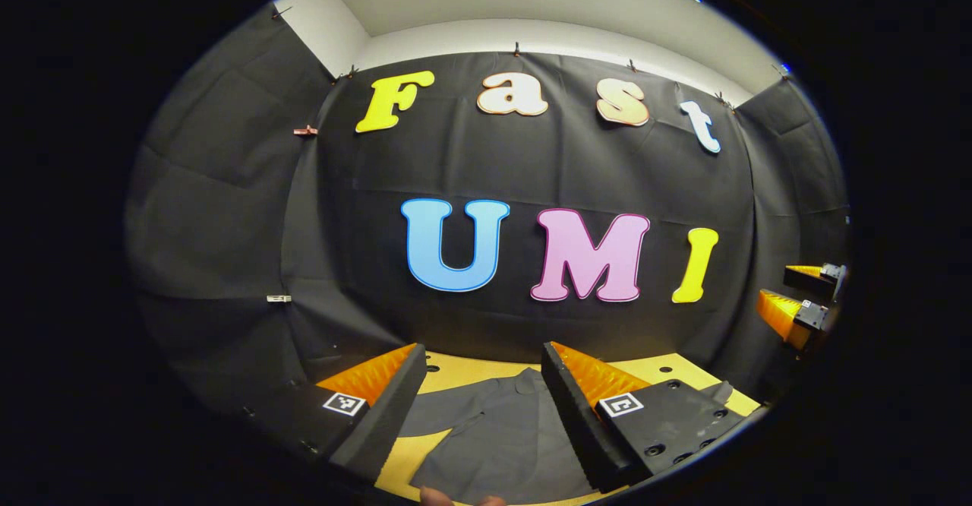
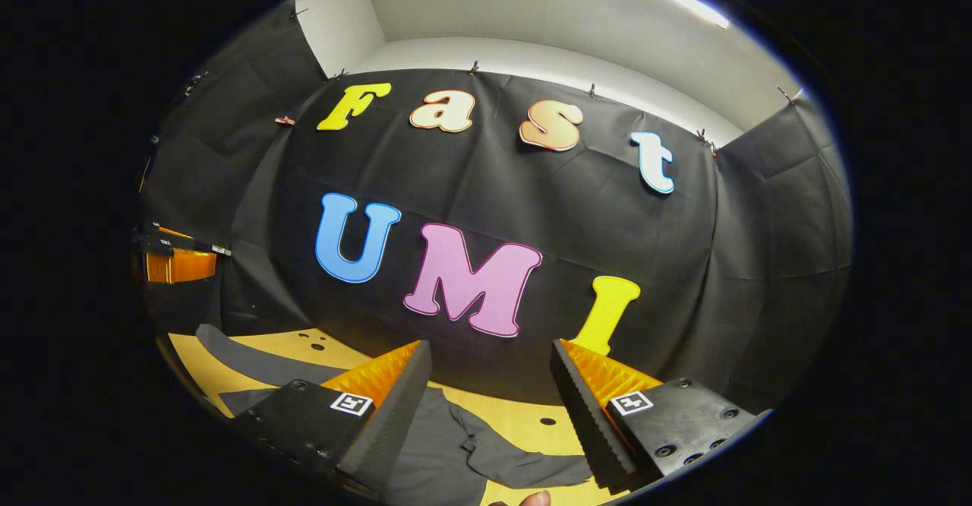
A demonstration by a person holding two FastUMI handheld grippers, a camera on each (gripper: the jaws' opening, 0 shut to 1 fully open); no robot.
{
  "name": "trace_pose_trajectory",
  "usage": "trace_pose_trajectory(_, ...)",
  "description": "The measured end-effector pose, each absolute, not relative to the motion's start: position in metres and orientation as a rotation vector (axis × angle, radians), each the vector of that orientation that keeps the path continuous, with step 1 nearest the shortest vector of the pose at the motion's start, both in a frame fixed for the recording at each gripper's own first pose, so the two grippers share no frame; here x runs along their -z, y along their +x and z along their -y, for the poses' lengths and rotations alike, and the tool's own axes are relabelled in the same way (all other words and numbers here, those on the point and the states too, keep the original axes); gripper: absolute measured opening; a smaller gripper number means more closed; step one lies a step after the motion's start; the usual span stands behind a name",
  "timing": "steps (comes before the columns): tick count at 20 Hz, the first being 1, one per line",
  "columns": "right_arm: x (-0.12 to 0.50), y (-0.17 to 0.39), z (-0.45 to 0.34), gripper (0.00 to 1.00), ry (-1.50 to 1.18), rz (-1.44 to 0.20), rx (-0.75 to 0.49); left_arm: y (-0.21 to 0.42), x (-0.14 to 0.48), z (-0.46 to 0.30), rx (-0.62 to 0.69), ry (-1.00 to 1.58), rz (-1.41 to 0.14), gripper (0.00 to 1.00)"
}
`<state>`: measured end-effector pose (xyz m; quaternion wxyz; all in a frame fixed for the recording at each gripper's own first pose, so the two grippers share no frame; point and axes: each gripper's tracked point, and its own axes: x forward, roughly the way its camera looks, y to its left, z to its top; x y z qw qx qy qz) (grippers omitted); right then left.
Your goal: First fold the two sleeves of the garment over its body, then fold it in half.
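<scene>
Grey garment (image 1: 501, 430) lies flat on yellow worktop (image 1: 471, 369), collar toward back wall. Judged soft, light, limp: pinch each sleeve (image 2: 243, 358) near cuff. Left gripper (image 1: 474, 407) and right gripper (image 2: 486, 415) held above it, jaws wide apart, empty. Worktop bare around cloth; wall close behind, so fold inward.

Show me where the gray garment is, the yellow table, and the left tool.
gray garment (image 1: 501, 434), left gripper view, on its body panel between the fingers.
yellow table (image 2: 524, 413), right gripper view, on bare surface beyond the cloth.
left tool (image 1: 482, 400), left gripper view, midway between its open fingertips.
</scene>
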<state>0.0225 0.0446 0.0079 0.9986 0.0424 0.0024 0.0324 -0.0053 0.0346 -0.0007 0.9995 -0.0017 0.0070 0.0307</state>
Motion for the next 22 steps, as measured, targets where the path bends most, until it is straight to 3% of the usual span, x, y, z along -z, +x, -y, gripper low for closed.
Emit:
trace_pose_trajectory(8,0.000,0.033,-0.053,0.97,0.106,-0.034,-0.074,-0.003,0.002,-0.046,-0.087,-0.002,-0.024,0.96)
trace_pose_trajectory(14,0.007,0.037,-0.032,0.97,0.140,-0.077,-0.020,0.012,0.010,-0.032,-0.030,-0.023,-0.029,0.96)
trace_pose_trajectory(22,0.104,0.070,0.046,0.98,0.149,-0.246,0.109,0.066,0.024,0.017,0.078,0.018,-0.041,0.96)
